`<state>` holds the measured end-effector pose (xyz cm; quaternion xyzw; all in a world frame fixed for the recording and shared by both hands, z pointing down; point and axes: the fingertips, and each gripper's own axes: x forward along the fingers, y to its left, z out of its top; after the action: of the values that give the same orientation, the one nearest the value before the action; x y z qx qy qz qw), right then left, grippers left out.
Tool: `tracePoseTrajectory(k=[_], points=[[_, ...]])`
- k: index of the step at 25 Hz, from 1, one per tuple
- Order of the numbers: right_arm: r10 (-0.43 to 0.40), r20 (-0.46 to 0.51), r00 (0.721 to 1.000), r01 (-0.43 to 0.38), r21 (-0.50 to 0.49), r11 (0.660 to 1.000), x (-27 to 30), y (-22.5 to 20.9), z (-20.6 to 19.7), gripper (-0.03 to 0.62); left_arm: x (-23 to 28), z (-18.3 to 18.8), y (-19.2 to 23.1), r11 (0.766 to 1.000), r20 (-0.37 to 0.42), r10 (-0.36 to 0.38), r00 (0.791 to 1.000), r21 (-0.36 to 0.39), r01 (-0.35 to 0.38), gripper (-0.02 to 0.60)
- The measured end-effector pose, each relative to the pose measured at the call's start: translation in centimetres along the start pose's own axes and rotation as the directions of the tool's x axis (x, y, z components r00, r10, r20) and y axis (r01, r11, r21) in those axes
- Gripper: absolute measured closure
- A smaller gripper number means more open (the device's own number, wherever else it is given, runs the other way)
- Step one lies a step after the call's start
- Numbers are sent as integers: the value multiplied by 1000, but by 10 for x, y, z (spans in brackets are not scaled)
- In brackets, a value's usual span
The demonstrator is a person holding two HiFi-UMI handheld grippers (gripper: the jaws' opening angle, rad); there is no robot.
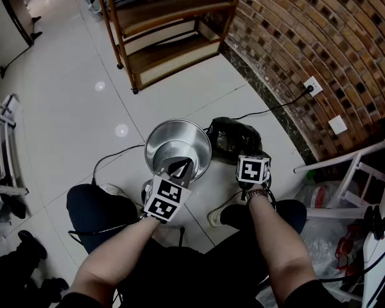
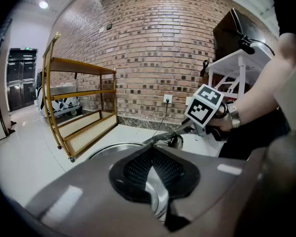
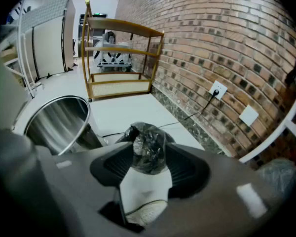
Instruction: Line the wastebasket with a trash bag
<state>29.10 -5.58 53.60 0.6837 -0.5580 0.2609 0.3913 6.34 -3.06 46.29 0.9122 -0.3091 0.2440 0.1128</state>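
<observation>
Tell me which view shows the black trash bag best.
The head view: the trash bag lies crumpled on the floor beside the wastebasket, nearly whole. The right gripper view shows only part of it between the open fingers; the left gripper view hardly shows it.

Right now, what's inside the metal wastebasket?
Only bare shiny metal shows inside the wastebasket; no bag lines it. The shut left gripper hangs over its near side and covers part of the bottom. The black trash bag lies beside it.
</observation>
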Motion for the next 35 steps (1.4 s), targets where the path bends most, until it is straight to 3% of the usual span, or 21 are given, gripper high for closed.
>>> tracePoseTrajectory(k=[3,11,13,17,23,35], points=[[10,11,1000,-10,-44,999,21,-4,8,378,7,-4,5,1000,-13,9,1000,-20,-9,580],[12,-101,995,-12,0,1000,62,-12,-3,381,17,-18,17,997,-43,22,999,-70,-25,580],[8,-112,994,-8,2,1000,66,-14,-2,494,18,-18,18,997,-43,21,999,-75,-25,580],[-15,-116,993,15,3,1000,64,-20,2,583,19,-16,18,997,-37,19,999,-79,-21,580],[-79,-100,992,81,16,997,40,-41,10,589,17,-11,17,997,-21,20,1000,-68,-21,580],[-128,35,991,128,-4,992,-25,-73,54,589,11,-12,13,998,-9,38,999,-40,-39,580]])
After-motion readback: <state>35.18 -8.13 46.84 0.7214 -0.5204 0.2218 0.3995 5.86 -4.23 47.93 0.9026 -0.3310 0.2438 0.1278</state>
